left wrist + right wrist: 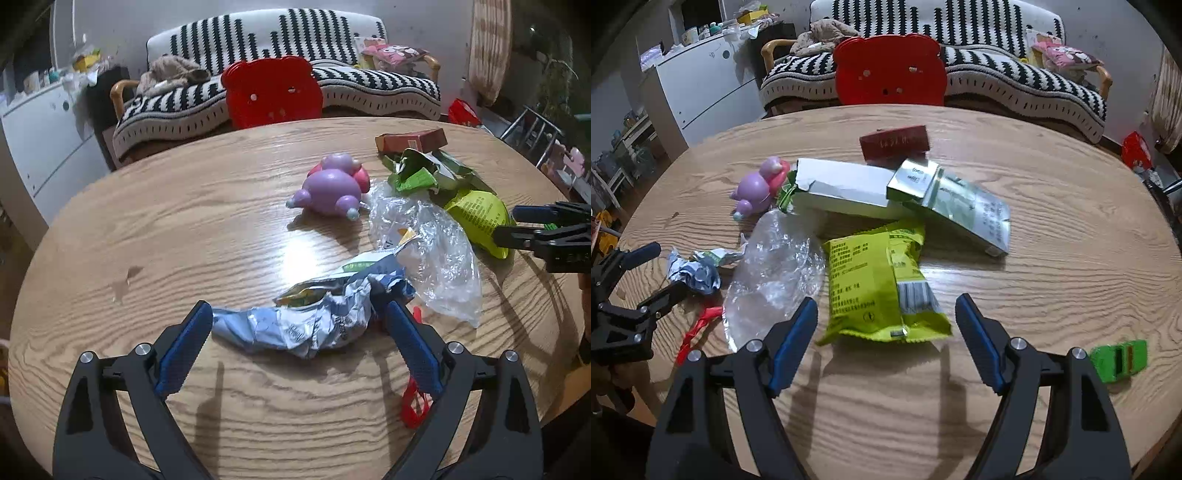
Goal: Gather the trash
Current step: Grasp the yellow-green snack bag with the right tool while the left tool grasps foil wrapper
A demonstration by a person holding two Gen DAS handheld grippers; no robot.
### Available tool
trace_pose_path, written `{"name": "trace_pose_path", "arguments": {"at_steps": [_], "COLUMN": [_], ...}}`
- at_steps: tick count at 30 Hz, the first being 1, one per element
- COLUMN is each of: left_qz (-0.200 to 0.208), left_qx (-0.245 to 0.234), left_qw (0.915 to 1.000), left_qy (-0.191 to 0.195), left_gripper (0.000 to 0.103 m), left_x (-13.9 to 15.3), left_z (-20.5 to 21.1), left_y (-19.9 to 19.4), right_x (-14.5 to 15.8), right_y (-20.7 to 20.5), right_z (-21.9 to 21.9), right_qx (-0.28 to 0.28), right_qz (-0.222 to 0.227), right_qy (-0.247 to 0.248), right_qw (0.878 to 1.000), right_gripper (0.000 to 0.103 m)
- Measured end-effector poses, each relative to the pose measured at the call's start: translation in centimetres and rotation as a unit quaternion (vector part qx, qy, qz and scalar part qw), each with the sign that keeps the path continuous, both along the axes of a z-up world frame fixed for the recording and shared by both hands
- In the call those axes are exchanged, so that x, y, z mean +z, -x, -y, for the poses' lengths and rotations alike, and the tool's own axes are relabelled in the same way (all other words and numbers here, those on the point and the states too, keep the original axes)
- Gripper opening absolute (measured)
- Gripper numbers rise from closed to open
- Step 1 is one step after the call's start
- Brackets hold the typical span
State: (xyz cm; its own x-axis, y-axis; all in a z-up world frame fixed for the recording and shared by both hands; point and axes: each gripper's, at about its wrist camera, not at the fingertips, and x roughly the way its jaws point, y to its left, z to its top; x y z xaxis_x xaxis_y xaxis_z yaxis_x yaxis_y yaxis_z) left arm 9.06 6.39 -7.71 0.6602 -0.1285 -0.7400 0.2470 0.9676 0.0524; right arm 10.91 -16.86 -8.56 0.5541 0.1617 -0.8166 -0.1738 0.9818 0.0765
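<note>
At lower centre of the left wrist view, the left gripper [291, 325] stands spread around a crumpled silver-blue foil wrapper [295, 325] on the round wooden table [147, 240], its pads not pressing; a clear crinkled plastic bag [424, 240] lies to the right, a purple toy animal [332, 190] above; low in the right wrist view, the right gripper [886, 321] gapes wide, framing the lower edge of a yellow-green snack packet [875, 280]; a small green toy car [1119, 360] sits at lower right.
</note>
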Motion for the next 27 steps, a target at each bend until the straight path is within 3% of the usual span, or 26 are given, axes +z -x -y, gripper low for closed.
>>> {"name": "trace_pose_path", "arguments": {"at_steps": [3,9,12,13,14,27], "left_qz": [0.007,0.009,0.003,-0.007,-0.009,0.004], "left_qx": [-0.004,-0.016,-0.034,-0.041,-0.040,0.003], "left_qw": [0.9999,0.9997,0.9993,0.9990,0.9991,0.9991], "left_qy": [-0.012,-0.018,-0.016,-0.012,-0.008,0.042], "left_gripper": [0.087,0.062,0.036,0.022,0.018,0.016], "left_x": [-0.1,-0.1,0.1,0.1,0.3,4.5], "left_z": [0.4,1.1,1.7,1.9,1.9,0.4], "left_y": [0.0,0.3,0.8,0.8,1.0,2.5], "right_x": [-0.8,-1.4,-0.7,-0.3,0.1,3.3], "right_y": [-0.7,-1.3,-1.0,-0.8,-0.6,1.8], "right_z": [-0.1,-0.2,-0.2,-0.1,-0.1,1.9], "right_qx": [0.001,0.003,0.008,0.011,0.012,-0.008], "right_qz": [-0.004,-0.008,-0.006,-0.005,-0.001,0.030], "right_qy": [0.005,0.018,0.011,0.011,0.008,-0.019], "right_qw": [1.000,1.000,1.000,1.000,1.000,0.999], "right_gripper": [0.074,0.067,0.061,0.049,0.049,0.048]}}
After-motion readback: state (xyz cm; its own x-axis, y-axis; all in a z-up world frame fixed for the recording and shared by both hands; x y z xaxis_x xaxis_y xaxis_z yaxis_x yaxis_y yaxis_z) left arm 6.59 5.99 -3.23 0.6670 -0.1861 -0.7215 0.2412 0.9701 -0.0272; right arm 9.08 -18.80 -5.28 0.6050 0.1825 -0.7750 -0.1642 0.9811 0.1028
